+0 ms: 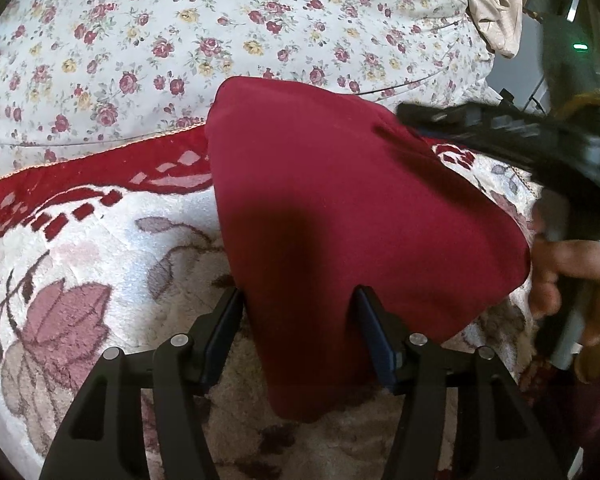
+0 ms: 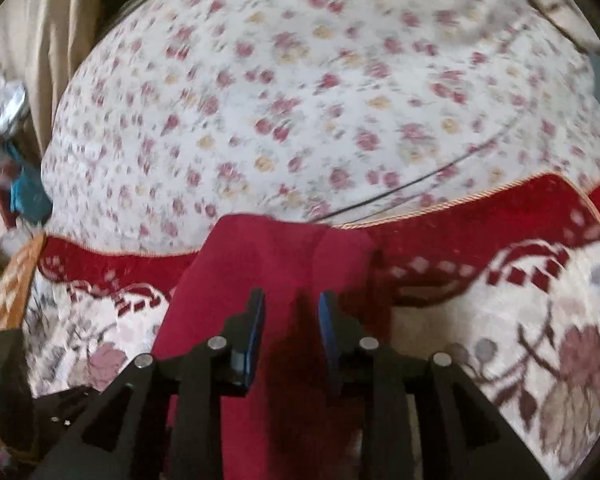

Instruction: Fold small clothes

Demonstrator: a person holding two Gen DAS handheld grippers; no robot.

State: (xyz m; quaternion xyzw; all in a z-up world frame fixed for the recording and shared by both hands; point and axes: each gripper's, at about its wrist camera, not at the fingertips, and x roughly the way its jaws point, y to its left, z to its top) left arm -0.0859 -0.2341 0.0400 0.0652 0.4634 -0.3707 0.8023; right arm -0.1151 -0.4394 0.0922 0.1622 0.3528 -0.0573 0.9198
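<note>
A dark red garment (image 1: 340, 200) lies folded on the plush blanket, narrowing toward me. My left gripper (image 1: 298, 304) stands open over its near end: the cloth fills the gap, and the right finger (image 1: 370, 328) rests over the fabric. In the right wrist view, which is motion-blurred, the same red garment (image 2: 260, 260) lies under my right gripper (image 2: 292, 308). Its jaws stand narrowly open with a ridge of cloth below the gap. A person's hand (image 1: 572, 272) holds that tool at the garment's right side.
A cream plush blanket (image 1: 80, 260) with a red border covers the surface. Behind it lies a floral sheet (image 1: 220, 40). Beige fabric (image 1: 492, 8) hangs at the top right. A teal item (image 2: 24, 196) and an orange patterned edge (image 2: 12, 292) sit far left.
</note>
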